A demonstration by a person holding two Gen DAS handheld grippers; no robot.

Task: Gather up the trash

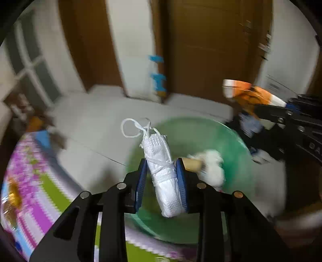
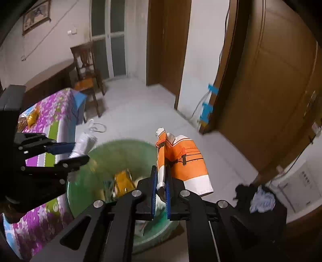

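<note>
Both wrist cams above green bin (image 1: 227, 129)

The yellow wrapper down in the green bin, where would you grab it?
By its upturned edge, from straight above: the yellow wrapper lies low inside the green bin, whose wall blocks a sideways reach. Both grippers are full now.

A dark wooden chair (image 2: 87, 66) is seen beside a purple floral tablecloth (image 2: 50, 112), with brown wooden doors (image 2: 271, 84), blue tape strips (image 2: 209, 100) and a framed wall picture (image 2: 36, 16) behind.
</note>
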